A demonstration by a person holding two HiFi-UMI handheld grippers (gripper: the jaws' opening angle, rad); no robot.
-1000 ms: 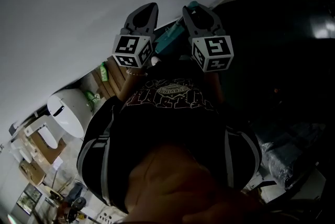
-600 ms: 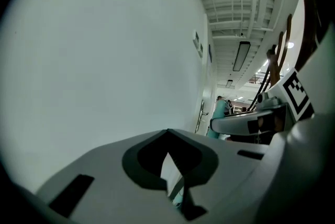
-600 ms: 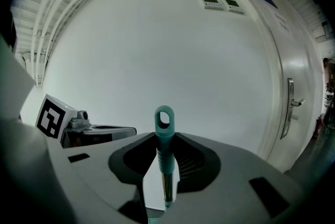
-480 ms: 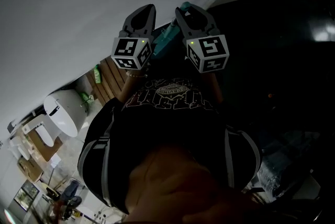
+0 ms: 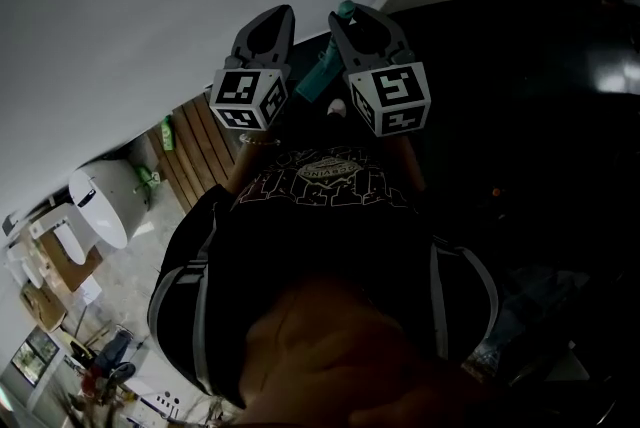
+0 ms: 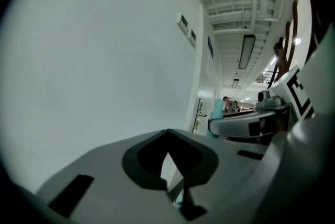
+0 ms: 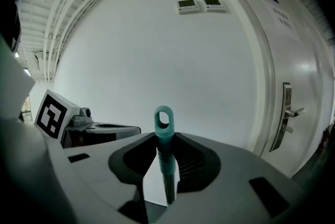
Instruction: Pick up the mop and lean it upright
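Note:
The mop shows only by its teal handle end [image 7: 163,122] with a hanging loop, which stands upright between the jaws of my right gripper [image 7: 164,140]; that gripper is shut on it. In the head view the teal handle [image 5: 320,76] slants down from the right gripper [image 5: 358,16] toward the left gripper [image 5: 275,16], both held out close together in front of a white wall. The left gripper's [image 6: 167,134] tips meet with nothing between them. The mop's pole and head are hidden.
A white wall [image 7: 157,50] with two small control panels [image 7: 196,6] fills the front, and a door with a lever handle [image 7: 289,112] stands to its right. The head view shows the person's black shirt [image 5: 320,226], wooden slats [image 5: 190,151] and a white appliance [image 5: 100,201] at lower left.
Both grippers have travelled together sideways along the wall with the teal handle still in the right one. In the head view the slats and white appliance have slid to the lower left.

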